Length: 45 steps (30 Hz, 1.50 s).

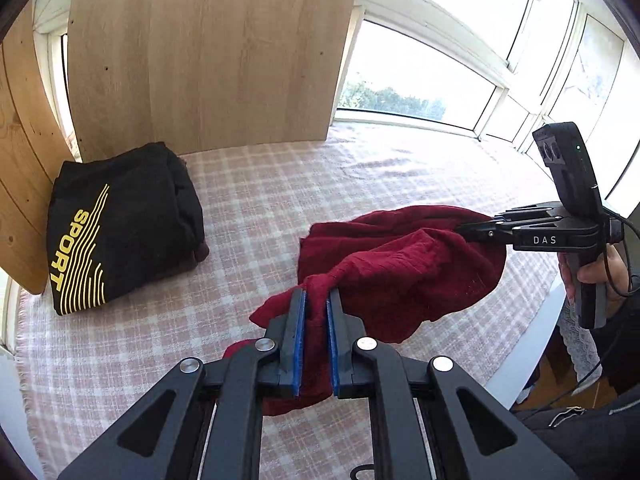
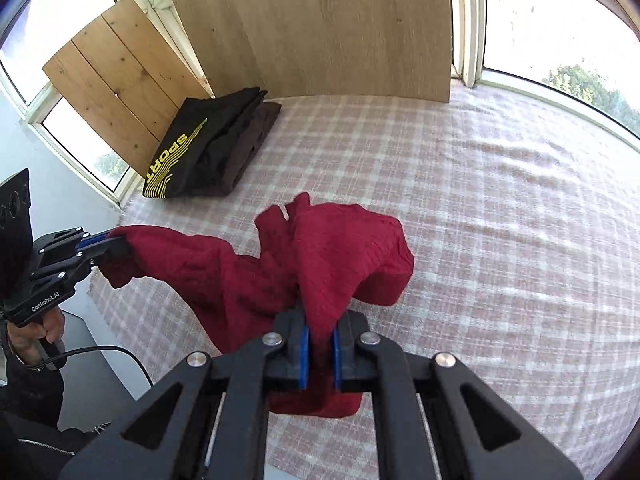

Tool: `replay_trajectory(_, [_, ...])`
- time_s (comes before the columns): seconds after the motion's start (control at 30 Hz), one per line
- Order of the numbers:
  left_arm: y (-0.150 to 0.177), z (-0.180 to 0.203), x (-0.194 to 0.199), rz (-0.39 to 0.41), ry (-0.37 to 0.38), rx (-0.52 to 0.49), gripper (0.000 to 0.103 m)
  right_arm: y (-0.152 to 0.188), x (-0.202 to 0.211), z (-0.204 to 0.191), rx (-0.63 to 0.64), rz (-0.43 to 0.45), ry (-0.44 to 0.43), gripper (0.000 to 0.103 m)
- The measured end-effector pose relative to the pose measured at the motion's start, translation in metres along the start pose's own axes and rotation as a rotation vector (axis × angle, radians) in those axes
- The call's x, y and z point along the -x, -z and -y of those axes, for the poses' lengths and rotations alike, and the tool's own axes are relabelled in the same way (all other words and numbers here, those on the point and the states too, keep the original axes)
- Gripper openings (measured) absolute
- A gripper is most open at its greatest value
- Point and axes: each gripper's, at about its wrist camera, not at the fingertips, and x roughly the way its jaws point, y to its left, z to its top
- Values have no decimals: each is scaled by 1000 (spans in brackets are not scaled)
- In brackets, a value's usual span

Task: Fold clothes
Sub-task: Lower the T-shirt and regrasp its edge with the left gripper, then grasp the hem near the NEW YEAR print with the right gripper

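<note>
A dark red knitted garment (image 1: 400, 268) hangs bunched between both grippers above the checked tablecloth (image 1: 260, 208). My left gripper (image 1: 317, 294) is shut on one edge of it, red cloth pinched between the blue pads. My right gripper (image 2: 319, 316) is shut on another edge of the garment (image 2: 340, 248). The right gripper also shows in the left wrist view (image 1: 464, 229), and the left gripper in the right wrist view (image 2: 116, 242). The cloth sags between them and part of it droops toward the table.
A folded black garment with yellow "SPORT" print (image 1: 120, 224) lies on a folded brown one at the back left (image 2: 208, 148). Wooden boards (image 1: 208, 52) lean against the windows behind. The table's front edge (image 1: 528, 344) is at the right.
</note>
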Motion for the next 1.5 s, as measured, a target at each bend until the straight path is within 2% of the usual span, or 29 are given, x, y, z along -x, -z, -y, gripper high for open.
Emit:
replay_trajectory(0.07, [-9,6,17,20,27,-14,7,-1,34,-6,19,24,47,8])
replay_trajectory(0.17, [-22,2,16,7,37,-26,7,-11,38,-6,27,9,91,8])
replay_trajectory(0.27, [-28,-6,-18,-50,-21,-66,7,-30,-12,11,32,-38,177,10])
replay_trajectory(0.33, [-27,-5,-42,-87,-15,-76,4,-44,-70,31,12,-144,181,21])
replay_trajectory(0.37, [-26,-3,-53,-105,-10,-80,4,-48,-92,40,4,-193,180,21])
replay_trajectory(0.47, [-17,19,-78,-147,13,-133,4,-50,-119,56,48,-230,263,22])
replay_trajectory(0.6, [-1,57,-106,-213,96,-184,5,-40,-92,74,68,-165,274,46])
replay_trajectory(0.77, [19,114,-129,-269,172,-253,5,-16,-66,94,82,-138,305,47])
replay_trajectory(0.87, [36,147,-132,-286,201,-304,10,3,-60,113,88,-146,283,47])
replay_trajectory(0.97, [51,169,-140,-307,185,-307,13,17,-62,129,101,-164,252,47])
replay_trajectory(1.03, [59,182,-147,-316,160,-289,21,25,-64,137,115,-185,230,47])
replay_trajectory(1.1, [64,195,-153,-316,137,-261,39,32,-65,143,137,-207,208,47])
replay_trajectory(1.2, [69,215,-162,-296,80,-244,53,41,-61,151,176,-220,184,47])
replay_trajectory(1.3, [74,234,-175,-286,-14,-282,57,47,-55,161,186,-219,154,47])
replay_trajectory(1.4, [80,244,-196,-312,-127,-322,57,49,-49,169,196,-213,134,47])
replay_trajectory(1.47, [82,243,-208,-329,-161,-307,56,49,-45,171,207,-205,124,47])
replay_trajectory(1.5, [82,240,-211,-333,-177,-294,52,49,-43,171,212,-202,118,47])
